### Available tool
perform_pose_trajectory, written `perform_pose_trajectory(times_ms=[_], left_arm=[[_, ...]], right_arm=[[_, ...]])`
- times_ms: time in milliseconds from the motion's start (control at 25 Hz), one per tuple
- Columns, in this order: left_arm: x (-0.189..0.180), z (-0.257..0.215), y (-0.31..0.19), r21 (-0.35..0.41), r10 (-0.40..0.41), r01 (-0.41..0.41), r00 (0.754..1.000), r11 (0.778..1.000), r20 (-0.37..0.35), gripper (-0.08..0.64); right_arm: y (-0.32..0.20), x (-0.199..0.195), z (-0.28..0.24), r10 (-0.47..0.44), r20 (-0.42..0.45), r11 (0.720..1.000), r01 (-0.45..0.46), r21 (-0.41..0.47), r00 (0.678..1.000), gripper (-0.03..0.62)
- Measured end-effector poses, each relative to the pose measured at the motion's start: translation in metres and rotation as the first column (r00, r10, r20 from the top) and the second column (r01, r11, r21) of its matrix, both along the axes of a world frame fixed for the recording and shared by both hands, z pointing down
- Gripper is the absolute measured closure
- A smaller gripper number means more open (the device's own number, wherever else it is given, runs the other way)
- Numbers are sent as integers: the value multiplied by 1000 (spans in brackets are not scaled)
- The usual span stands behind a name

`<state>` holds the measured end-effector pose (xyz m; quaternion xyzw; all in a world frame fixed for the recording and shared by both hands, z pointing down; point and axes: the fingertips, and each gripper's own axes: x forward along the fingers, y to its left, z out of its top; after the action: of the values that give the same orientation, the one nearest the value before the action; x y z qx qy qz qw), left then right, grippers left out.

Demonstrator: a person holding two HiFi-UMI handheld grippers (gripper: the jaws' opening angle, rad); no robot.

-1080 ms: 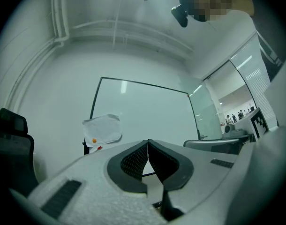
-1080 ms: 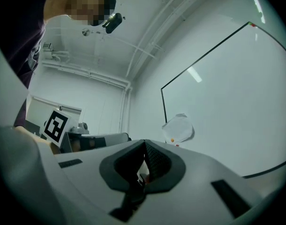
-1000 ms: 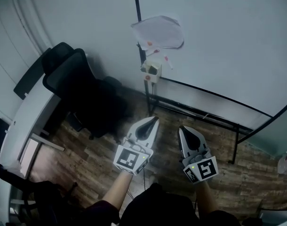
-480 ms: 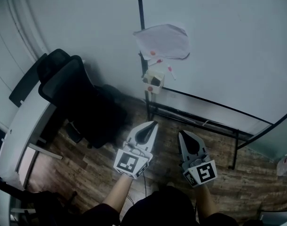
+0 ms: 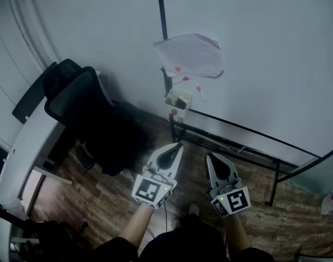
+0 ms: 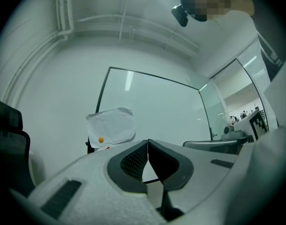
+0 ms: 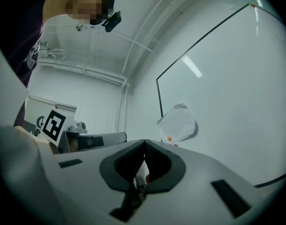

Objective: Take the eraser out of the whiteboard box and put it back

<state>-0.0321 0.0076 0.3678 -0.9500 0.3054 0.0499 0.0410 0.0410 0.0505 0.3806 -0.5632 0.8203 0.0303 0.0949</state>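
Left claw: the left gripper [image 5: 179, 145] is holding its jaws tip to tip, gripping nothing, and is pointing out over the floor toward the whiteboard's stand.
Right claw: the right gripper [image 5: 209, 156] is hanging just beside the left one, its jaws also pressing together on nothing.
Whiteboard box: a small cream whiteboard box [image 5: 178, 95] is hanging on the dark left post of the whiteboard [image 5: 265, 64], at the board's lower corner.
Inside the box: a dark block, seemingly the eraser [image 5: 181, 102], is sitting in the open top. I am not making out any more of it from here.
Eraser and claws: the eraser is lying well apart from both claws, out past their tips. It is sitting nearly in line with the left one and nearer to it than to the right.
Above the box: a crumpled paper sheet [image 5: 191, 54] is hanging on the board.
Further out: a black office chair [image 5: 90, 119] is standing to the left on the wooden floor [image 5: 117, 201].
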Motion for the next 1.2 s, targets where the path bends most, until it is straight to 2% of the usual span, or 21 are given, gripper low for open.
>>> perform_pose_trajectory(times_ms=[360,680,1200], left_arm=[[30,0,-44,1,-79,79,997,997,21,554],[38,8,-65,-12,-136,137,989,990,58,555],[36,27,-140,-30,-119,121,990,992,72,555]], right_arm=[[-49,32,6,-81,16,997,81,-4,997,589],[-75,41,14,-138,45,990,139,-11,989,589],[-154,33,31,-145,55,988,148,-41,988,588]])
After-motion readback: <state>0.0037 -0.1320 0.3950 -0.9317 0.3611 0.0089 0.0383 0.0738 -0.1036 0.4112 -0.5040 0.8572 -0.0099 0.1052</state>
